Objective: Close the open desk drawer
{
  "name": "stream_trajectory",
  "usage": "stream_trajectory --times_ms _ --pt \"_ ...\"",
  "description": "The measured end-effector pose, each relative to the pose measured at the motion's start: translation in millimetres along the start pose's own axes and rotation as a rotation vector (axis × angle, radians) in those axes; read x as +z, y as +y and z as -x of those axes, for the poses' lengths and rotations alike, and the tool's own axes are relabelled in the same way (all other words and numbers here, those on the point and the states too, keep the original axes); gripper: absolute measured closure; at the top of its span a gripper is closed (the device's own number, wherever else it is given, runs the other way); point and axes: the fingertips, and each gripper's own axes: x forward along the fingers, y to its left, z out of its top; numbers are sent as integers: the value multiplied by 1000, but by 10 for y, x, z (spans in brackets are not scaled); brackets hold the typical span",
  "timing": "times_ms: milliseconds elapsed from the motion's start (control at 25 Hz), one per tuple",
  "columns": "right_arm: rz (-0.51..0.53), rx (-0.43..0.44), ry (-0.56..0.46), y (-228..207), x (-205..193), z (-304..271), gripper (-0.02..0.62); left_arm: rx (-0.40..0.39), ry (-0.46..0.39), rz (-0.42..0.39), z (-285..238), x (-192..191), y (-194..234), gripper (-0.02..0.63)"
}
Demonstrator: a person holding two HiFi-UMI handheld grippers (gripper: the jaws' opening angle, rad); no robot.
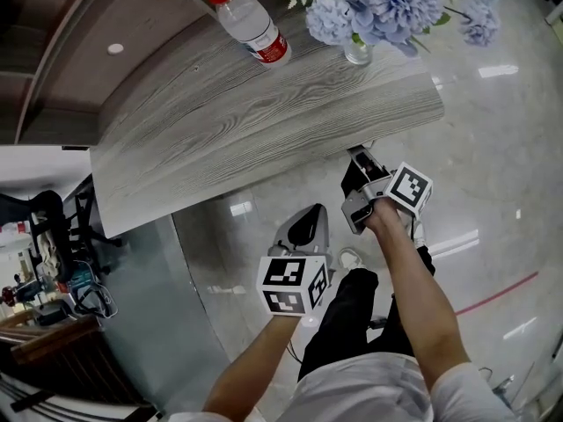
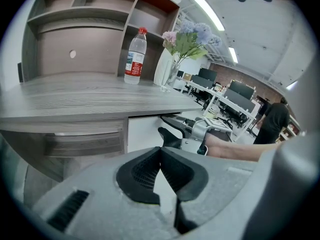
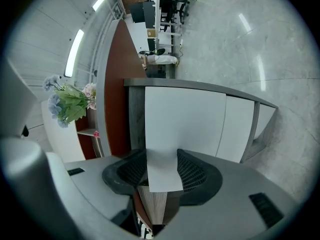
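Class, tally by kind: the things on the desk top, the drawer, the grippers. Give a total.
Bottle: 1
Vase: 1
Drawer: 1
Grippers: 2 (left gripper, right gripper)
Total: 5

Gry woodgrain desk (image 1: 264,121) — wht drawer (image 3: 185,124)

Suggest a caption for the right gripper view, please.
Right hand-held gripper clamps the white drawer front of the desk.
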Motion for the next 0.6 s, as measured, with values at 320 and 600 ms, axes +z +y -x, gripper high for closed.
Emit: stream_trajectory --times_ms 320,600 --pt "20 -4 22 6 13 -18 416 12 -22 9 92 21 48 604" --pt "51 0 51 207 -134 241 460 -22 -80 -13 269 175 -92 604"
